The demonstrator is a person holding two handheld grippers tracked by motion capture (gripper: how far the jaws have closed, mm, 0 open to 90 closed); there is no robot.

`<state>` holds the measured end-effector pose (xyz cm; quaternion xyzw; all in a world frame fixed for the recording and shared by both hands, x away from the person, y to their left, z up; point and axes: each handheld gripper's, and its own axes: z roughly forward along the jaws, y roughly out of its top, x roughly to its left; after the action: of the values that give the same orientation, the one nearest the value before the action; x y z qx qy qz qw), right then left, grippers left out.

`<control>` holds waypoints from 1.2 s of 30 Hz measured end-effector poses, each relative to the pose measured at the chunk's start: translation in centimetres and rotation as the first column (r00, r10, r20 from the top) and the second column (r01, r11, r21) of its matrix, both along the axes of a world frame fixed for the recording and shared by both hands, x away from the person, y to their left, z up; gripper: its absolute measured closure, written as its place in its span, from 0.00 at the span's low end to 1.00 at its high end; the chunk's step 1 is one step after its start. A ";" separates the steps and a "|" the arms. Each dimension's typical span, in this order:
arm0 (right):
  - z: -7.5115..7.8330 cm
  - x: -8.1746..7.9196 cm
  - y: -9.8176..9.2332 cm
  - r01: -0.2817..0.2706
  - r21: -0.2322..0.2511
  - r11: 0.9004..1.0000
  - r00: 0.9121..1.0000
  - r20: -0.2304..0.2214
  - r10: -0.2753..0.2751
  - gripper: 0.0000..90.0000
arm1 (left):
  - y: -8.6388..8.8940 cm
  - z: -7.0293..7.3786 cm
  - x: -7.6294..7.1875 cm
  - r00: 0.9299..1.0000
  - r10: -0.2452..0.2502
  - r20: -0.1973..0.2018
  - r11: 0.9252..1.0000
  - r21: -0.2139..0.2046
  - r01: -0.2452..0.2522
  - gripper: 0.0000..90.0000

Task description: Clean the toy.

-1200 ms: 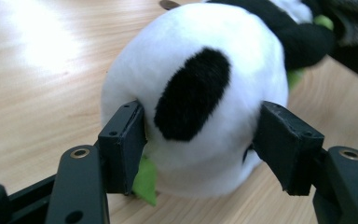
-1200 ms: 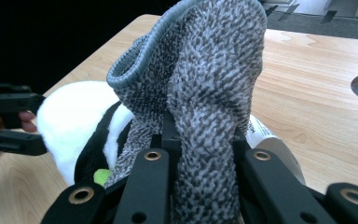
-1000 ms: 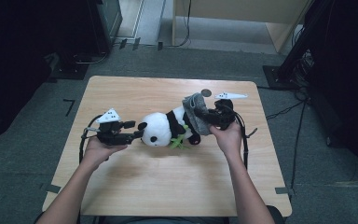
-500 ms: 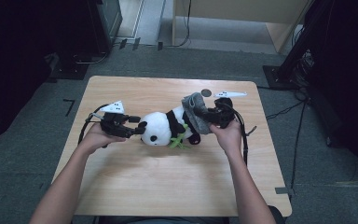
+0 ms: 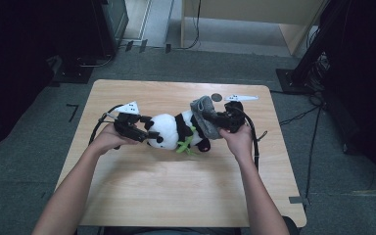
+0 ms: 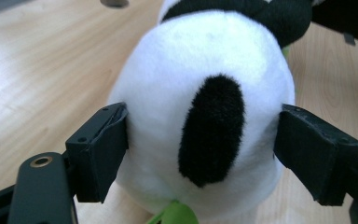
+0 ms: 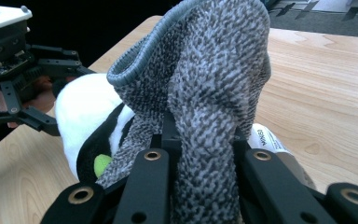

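Now: my left gripper (image 6: pixel 204 154) has just been opening around the panda (image 5: pixel 174 129); right gripper (image 7: pixel 204 154) pinches the sock (image 7: pixel 205 84). Steady the head, then pull evenly.

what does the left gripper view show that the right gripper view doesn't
Left gripper view alone: the panda's head seen close, with a black patch, sitting between the left tool's spread pads, which have just been opening. Right gripper view alone: the grey knitted sock pinched in the shut right tool, and a white label behind it. Both: the panda's white plush, a bit of green, and the wooden table.
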<state>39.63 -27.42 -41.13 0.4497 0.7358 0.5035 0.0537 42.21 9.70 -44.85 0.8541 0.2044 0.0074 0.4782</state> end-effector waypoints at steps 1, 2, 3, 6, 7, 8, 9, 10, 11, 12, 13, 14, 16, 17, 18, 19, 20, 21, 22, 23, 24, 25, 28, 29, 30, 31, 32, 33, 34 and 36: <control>0.0 0.0 0.0 0.000 -0.003 1.000 1.000 -0.001 0.000 0.87 | 0.0 -0.1 0.0 1.000 0.001 -0.001 1.000 -0.004 -0.001 0.22; 0.1 0.0 0.1 0.002 -0.010 1.000 1.000 0.000 -0.002 0.87 | 0.0 -0.1 0.0 1.000 0.002 0.000 1.000 -0.004 -0.002 0.22; 0.1 0.1 0.1 0.002 -0.015 1.000 1.000 0.005 -0.002 0.87 | 0.0 -0.1 0.0 1.000 0.003 0.002 1.000 -0.005 -0.003 0.21; -0.1 0.2 0.1 0.004 -0.013 1.000 1.000 0.005 -0.004 0.87 | -0.3 -0.4 0.1 1.000 -0.008 0.007 1.000 -0.010 0.008 0.21; -0.1 0.2 0.1 0.005 -0.010 1.000 1.000 0.003 -0.005 0.87 | -0.3 -0.5 0.1 1.000 -0.009 0.008 1.000 -0.011 0.009 0.21; -0.2 0.2 0.2 0.008 -0.011 1.000 1.000 0.002 -0.008 0.87 | -0.4 -0.5 0.1 1.000 -0.008 0.007 1.000 -0.010 0.008 0.20; -0.2 0.2 0.2 0.008 -0.011 1.000 1.000 0.003 -0.008 0.87 | -0.5 -0.6 0.1 1.000 -0.009 0.012 1.000 -0.003 0.009 0.19; -0.2 0.2 0.3 0.008 -0.010 1.000 1.000 0.003 -0.008 0.87 | -0.7 -0.6 0.1 1.000 -0.012 0.015 1.000 0.000 0.012 0.19; -0.3 0.3 0.4 0.008 -0.014 1.000 1.000 0.006 -0.008 0.87 | -0.7 -0.5 0.0 1.000 -0.010 0.008 1.000 0.002 0.010 0.20; -0.3 0.3 0.4 0.009 -0.015 1.000 1.000 0.009 -0.009 0.87 | -0.8 -0.5 0.0 1.000 0.000 -0.002 1.000 0.007 0.000 0.20; -0.4 0.3 0.5 0.012 -0.014 1.000 1.000 0.011 -0.011 0.87 | -0.9 -0.3 0.0 1.000 0.014 -0.028 1.000 0.013 -0.014 0.23; -0.4 0.4 0.5 0.015 -0.011 1.000 1.000 0.012 -0.015 0.87 | -1.1 -0.2 -0.1 0.998 0.023 -0.050 1.000 0.019 -0.022 0.26; -0.5 0.5 0.7 0.023 -0.011 1.000 1.000 0.021 -0.023 0.87 | -1.4 0.1 -0.3 0.995 0.075 -0.067 0.997 0.041 -0.072 0.35; -0.6 0.5 0.8 0.030 -0.011 0.999 0.999 0.026 -0.030 0.87 | -1.4 0.1 -0.5 0.994 0.092 -0.061 0.995 0.047 -0.089 0.40; -0.6 0.5 0.8 0.037 -0.011 0.999 0.999 0.031 -0.036 0.87 | -1.4 0.1 -0.8 0.993 0.109 -0.051 0.993 0.044 -0.107 0.45; -0.5 0.5 0.9 0.043 -0.011 0.999 0.998 0.037 -0.043 0.87 | -1.4 0.1 -1.0 0.991 0.124 -0.046 0.992 0.041 -0.122 0.50; -0.5 0.5 0.9 0.049 -0.013 0.999 0.998 0.045 -0.049 0.87 | -1.4 0.0 -1.3 0.989 0.142 -0.048 0.990 0.034 -0.140 0.52; -0.4 0.4 0.8 0.056 -0.011 0.998 0.997 0.054 -0.056 0.87 | -1.4 -0.1 -1.8 0.985 0.171 -0.039 0.985 0.017 -0.170 0.55; -0.1 0.3 0.7 0.066 -0.002 0.998 0.996 0.066 -0.066 0.87 | -1.3 -0.1 -2.1 0.981 0.189 -0.047 0.982 0.007 -0.189 0.58; 0.1 0.2 0.6 0.068 0.002 0.998 0.995 0.073 -0.068 0.87 | -1.2 -0.2 -2.6 0.975 0.217 -0.046 0.976 -0.018 -0.218 0.61; 0.6 0.0 0.5 0.073 0.009 0.997 0.993 0.088 -0.074 0.87 | -1.2 -0.3 -2.9 0.972 0.232 -0.045 0.972 -0.028 -0.234 0.63; 0.9 -0.2 0.5 0.076 0.011 0.997 0.992 0.101 -0.077 0.87 | -1.3 -0.2 -3.4 0.965 0.260 -0.043 0.964 -0.038 -0.262 0.65; 2.7 -1.1 0.6 0.070 0.027 0.997 0.985 0.155 -0.074 0.87 | -1.5 0.5 -4.1 0.953 0.302 -0.029 0.951 -0.061 -0.303 0.68; 3.2 -1.4 0.8 0.060 0.027 0.998 0.983 0.171 -0.064 0.87 | -1.6 0.9 -4.4 0.944 0.328 -0.017 0.942 -0.073 -0.329 0.69; 3.7 -1.7 1.0 0.054 0.023 0.998 0.981 0.187 -0.058 0.87 | -1.7 1.2 -4.7 0.935 0.355 -0.015 0.931 -0.087 -0.355 0.69; 4.1 -2.0 1.2 0.044 0.019 0.999 0.979 0.197 -0.047 0.87 | -1.9 1.4 -5.2 0.924 0.383 -0.007 0.919 -0.094 -0.382 0.69; 4.3 -2.2 1.4 0.032 0.023 0.999 0.979 0.199 -0.036 0.87 | -2.1 1.5 -5.7 0.913 0.407 0.010 0.909 -0.097 -0.405 0.69; 4.4 -2.3 1.7 0.023 0.025 0.999 0.980 0.199 -0.028 0.87 | -2.4 1.5 -6.3 0.909 0.418 0.012 0.905 -0.095 -0.415 0.69; 4.4 -2.4 2.1 0.017 0.014 1.000 0.980 0.199 -0.019 0.87 | -2.7 1.4 -6.8 0.906 0.422 0.011 0.903 -0.091 -0.420 0.69; 4.0 -2.2 2.8 0.012 -0.018 1.000 0.981 0.194 -0.008 0.87 | -3.3 1.0 -7.8 0.909 0.417 0.007 0.907 -0.076 -0.415 0.69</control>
<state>37.39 -24.63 -37.11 0.4014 0.7297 0.5376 0.1321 34.39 6.39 -43.85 0.7728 0.3762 0.1114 0.4988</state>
